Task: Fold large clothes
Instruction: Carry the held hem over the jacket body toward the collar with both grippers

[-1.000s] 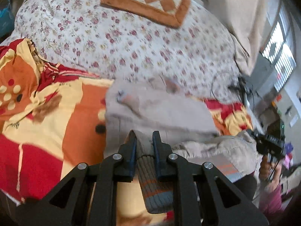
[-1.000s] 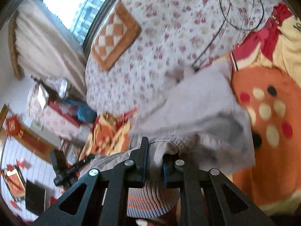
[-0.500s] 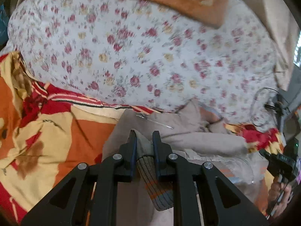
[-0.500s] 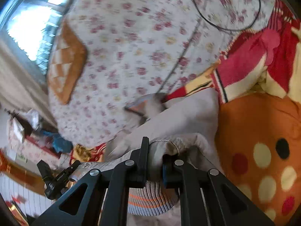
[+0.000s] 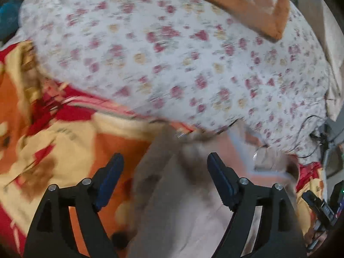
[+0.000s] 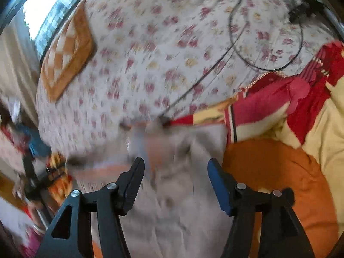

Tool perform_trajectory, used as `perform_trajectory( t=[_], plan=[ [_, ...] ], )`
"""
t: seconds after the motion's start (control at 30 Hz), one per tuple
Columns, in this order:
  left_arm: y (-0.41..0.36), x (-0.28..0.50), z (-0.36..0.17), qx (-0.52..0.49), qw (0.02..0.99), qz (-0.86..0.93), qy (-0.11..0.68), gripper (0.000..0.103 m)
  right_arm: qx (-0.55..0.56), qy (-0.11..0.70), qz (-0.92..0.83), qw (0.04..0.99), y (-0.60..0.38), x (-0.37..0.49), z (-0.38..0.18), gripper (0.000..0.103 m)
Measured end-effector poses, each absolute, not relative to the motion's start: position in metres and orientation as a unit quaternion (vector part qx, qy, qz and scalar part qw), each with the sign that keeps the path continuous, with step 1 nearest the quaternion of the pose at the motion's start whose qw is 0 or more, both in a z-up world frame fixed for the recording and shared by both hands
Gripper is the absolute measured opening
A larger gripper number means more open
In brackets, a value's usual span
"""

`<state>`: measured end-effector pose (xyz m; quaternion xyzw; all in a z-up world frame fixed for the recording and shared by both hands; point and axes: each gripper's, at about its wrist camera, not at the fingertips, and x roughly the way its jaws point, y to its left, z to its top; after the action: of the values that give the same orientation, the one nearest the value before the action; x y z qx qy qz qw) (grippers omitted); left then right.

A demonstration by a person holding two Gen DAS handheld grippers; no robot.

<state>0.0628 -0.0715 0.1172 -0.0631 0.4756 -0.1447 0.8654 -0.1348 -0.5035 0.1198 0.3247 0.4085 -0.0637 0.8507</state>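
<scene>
A beige-grey garment (image 5: 189, 197) lies folded over on the orange, red and yellow blanket (image 5: 64, 142). My left gripper (image 5: 165, 163) hovers just above its near part, jaws opening, and the cloth lies below the gap without either pad pressing on it. In the right wrist view the same garment (image 6: 178, 204) spreads under my right gripper (image 6: 175, 167), whose jaws are also opening and press on nothing. Both views are blurred by motion. The garment's far edge reaches the flowered quilt.
A flowered white quilt (image 5: 172, 53) covers the bed beyond, with an orange checked cushion (image 5: 247, 2) on it. A black cable (image 6: 264, 32) loops on the quilt at the right. The person's other hand and gripper (image 5: 320, 210) show at the right edge.
Both grippers were shut on the garment's ribbed hem and carried it forward over the garment. Now both have let go and stand open, with the cloth dropped onto the blanket.
</scene>
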Motion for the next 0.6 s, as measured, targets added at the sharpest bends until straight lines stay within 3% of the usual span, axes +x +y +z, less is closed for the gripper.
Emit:
perform_trajectory(
  t=[0.13,0.37,0.5,0.57,0.6],
  plan=[
    [-0.066,0.038,0.093,-0.021,0.860,-0.121,0.494,0.081,0.280,0.477,-0.026,0.833,-0.468,-0.108,0.097,0.053],
    [-0.074,0.038,0.046,0.018,0.850,-0.103,0.517,0.081,0.234,0.514,-0.123,0.816,-0.482,-0.032,0.044,0.050],
    [-0.066,0.044,0.050,-0.005,0.852,-0.099,0.514,0.081,0.235,0.487,-0.088,0.837,-0.459,-0.039,0.076,0.061],
    [-0.066,0.047,0.050,-0.014,0.852,-0.100,0.514,0.081,0.203,0.485,-0.050,0.849,-0.429,-0.038,0.091,0.077],
    [-0.066,0.047,0.050,-0.016,0.852,-0.100,0.514,0.081,0.187,0.490,-0.037,0.851,-0.414,-0.032,0.092,0.080]
  ],
)
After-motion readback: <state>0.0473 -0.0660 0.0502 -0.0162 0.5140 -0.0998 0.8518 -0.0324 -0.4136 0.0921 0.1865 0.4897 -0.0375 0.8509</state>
